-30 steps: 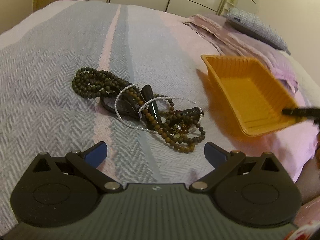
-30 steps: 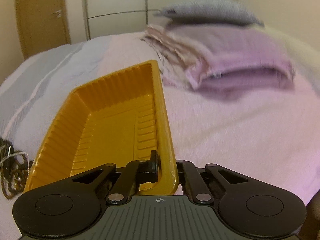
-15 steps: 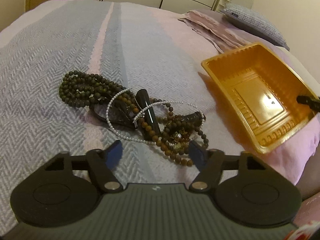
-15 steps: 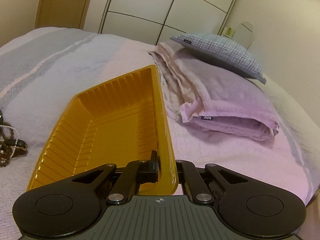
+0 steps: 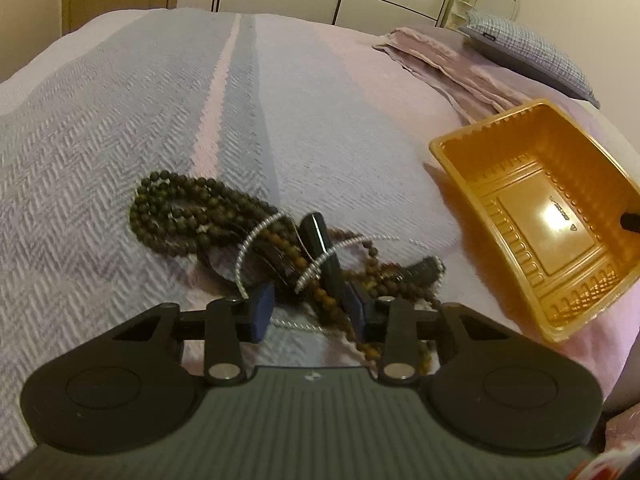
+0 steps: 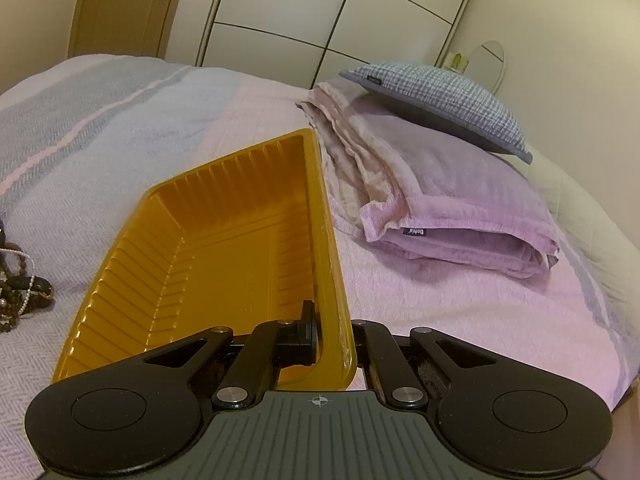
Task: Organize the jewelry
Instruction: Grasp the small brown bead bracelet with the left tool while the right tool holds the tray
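Jaws closing round one bead tangle (image 5: pixel 288 252) — one orange tray (image 6: pixel 224 248) clamped.

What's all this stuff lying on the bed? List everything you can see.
Dark green bead strand: one, looped, left of pile.
Brown bead strand: one, tangled, pile front.
White pearl strand: one, across pile.
Black oblong piece: one, pile middle.
Orange tray: one, empty, right of pile.
Folded blanket: one, lilac, behind tray.
Pillow: one, grey check, on blanket.
Bedspread: grey and pink.
Wardrobe: white, behind bed.
Left gripper: fingers closing around pile.
Right gripper: clamped on tray rim.
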{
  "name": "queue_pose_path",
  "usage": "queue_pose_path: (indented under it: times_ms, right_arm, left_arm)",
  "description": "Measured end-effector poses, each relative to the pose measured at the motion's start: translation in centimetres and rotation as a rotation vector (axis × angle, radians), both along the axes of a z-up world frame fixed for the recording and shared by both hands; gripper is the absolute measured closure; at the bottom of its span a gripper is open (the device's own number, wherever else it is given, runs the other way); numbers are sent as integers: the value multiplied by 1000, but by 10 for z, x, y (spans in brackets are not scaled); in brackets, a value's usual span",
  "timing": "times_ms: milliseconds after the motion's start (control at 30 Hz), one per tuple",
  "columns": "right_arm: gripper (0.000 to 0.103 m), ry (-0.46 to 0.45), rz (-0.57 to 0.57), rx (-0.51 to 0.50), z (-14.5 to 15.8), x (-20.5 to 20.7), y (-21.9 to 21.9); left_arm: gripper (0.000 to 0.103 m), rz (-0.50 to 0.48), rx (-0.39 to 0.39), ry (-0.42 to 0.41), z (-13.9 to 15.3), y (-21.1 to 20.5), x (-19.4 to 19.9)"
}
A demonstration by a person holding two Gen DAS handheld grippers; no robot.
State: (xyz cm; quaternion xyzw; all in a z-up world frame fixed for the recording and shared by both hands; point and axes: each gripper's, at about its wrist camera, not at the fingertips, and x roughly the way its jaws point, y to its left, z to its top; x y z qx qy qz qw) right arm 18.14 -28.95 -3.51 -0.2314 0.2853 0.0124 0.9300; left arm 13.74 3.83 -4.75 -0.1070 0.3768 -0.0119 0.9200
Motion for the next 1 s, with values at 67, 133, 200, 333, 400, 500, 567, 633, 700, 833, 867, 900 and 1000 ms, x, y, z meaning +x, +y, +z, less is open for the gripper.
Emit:
queue_pose_path:
  times_ms: [67, 133, 200, 333, 400, 500, 567, 633, 700, 833, 867, 900, 1000]
  right_arm:
    - [99, 1, 0, -1, 0, 0, 0]
    - [99, 2, 0, -1, 0, 1, -1]
    - [99, 2, 0, -3, 1, 2, 0]
    - [98, 1, 1, -4, -1, 0, 0]
    - [99, -1, 1, -3, -1, 1, 0]
    - [99, -3, 1, -4, -1, 0, 1]
    - [99, -5, 3, -4, -1, -1, 1]
    - [99, -6, 2, -3, 0, -1, 1]
    - [99, -7, 4, -4, 0, -1, 1]
    - [99, -11, 6, -3, 2, -2, 3]
    - [99, -13, 6, -3, 2, -2, 3]
    - [99, -15, 7, -2, 2, -3, 4]
    - [99, -21, 10, -2, 3, -5, 7]
  left_arm:
    - [71, 2, -8, -1, 0, 4, 4]
    - [78, 1, -2, 10, -1, 5, 8]
    - [84, -3, 18, 14, -2, 3, 11]
    - [102, -23, 27, 33, -3, 2, 10]
    - [102, -38, 27, 33, -2, 3, 6]
    - [102, -67, 16, 20, 4, 4, -3]
    - [102, -85, 17, -1, 11, 5, -9]
    - [102, -96, 13, -21, 20, 7, -16]
    - [102, -109, 10, -50, 32, 10, -21]
    - [102, -144, 8, -114, 61, 18, -33]
    - [102, -154, 16, -134, 70, 18, -36]
    - [102, -165, 18, -153, 79, 19, -38]
    - [102, -188, 16, -205, 105, 23, -46]
